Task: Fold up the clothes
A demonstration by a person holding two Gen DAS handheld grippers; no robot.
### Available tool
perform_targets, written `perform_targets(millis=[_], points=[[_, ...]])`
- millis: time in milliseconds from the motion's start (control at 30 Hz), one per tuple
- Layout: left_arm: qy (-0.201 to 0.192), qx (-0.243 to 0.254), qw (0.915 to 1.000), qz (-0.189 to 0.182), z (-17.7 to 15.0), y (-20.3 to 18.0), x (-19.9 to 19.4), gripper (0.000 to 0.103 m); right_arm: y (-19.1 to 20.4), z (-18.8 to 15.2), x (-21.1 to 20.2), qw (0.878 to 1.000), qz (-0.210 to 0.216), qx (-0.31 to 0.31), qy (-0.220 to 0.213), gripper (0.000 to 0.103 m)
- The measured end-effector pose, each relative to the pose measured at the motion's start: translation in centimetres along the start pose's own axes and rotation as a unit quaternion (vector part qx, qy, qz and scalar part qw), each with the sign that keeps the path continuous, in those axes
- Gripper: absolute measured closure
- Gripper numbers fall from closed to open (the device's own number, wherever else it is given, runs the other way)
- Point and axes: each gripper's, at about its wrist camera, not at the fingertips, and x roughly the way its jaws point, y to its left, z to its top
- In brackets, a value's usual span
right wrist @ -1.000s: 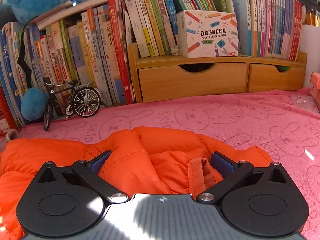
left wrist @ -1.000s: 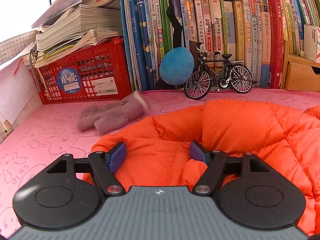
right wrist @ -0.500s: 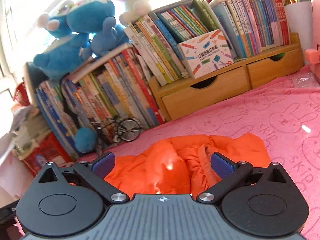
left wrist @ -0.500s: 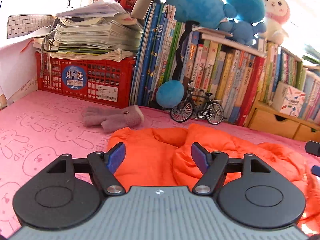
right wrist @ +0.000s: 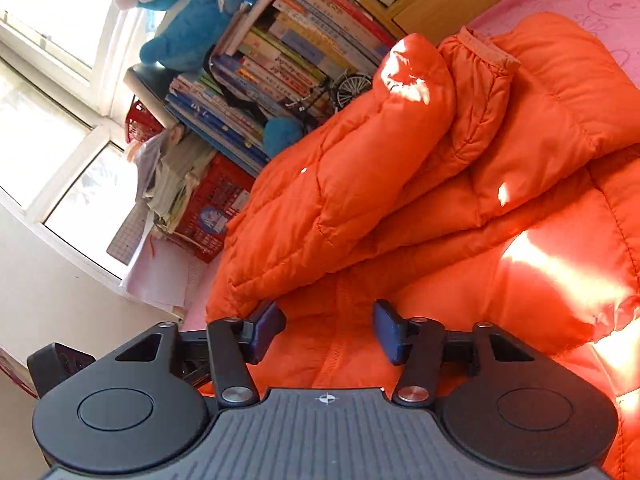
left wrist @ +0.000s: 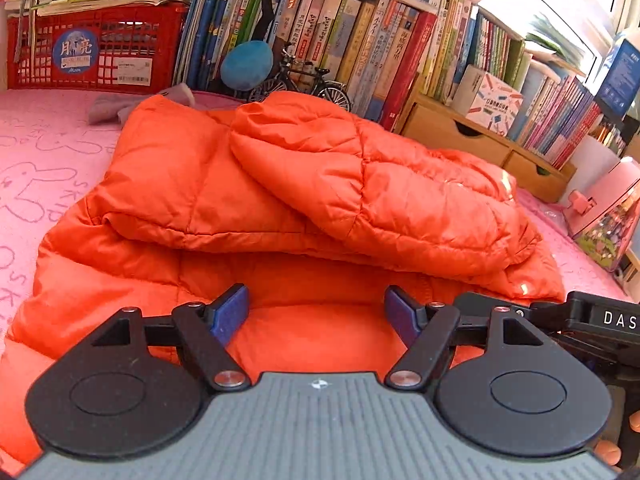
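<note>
Jacket [left wrist: 304,184] lies puffed on the pink cloth [left wrist: 36,168], sleeves folded across its body. We hold the left gripper [left wrist: 316,314] spread over the near hem, pinching nothing; the right gripper [right wrist: 328,330] is closing over a seam, pads not yet pressing. We should bite the hem deep and lift together. Books [left wrist: 360,44] crowd the far edge; there is open room to the left

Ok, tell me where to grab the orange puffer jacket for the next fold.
Grip the orange puffer jacket by its near bottom edge, coming in from the near side. That single flat layer lies clear of the folded-over sleeves. The right gripper is closing over the hem there already.
</note>
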Motion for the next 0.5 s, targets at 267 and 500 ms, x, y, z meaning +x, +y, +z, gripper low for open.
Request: perform_targets(millis=[267,500], points=[[-0.010,0.058,0.9930,0.103,-0.8,0.8,0.1,0.026,-1.6,0.3,-1.7,0.996,-0.085,-0.032,-0.016,0.103],[-0.022,0.042,0.9869,0.154,-0.6,4.1,-0.9,0.026,-2.6,-0.4,-5.3,0.976,-0.181,-0.098,-0.072,0.103]])
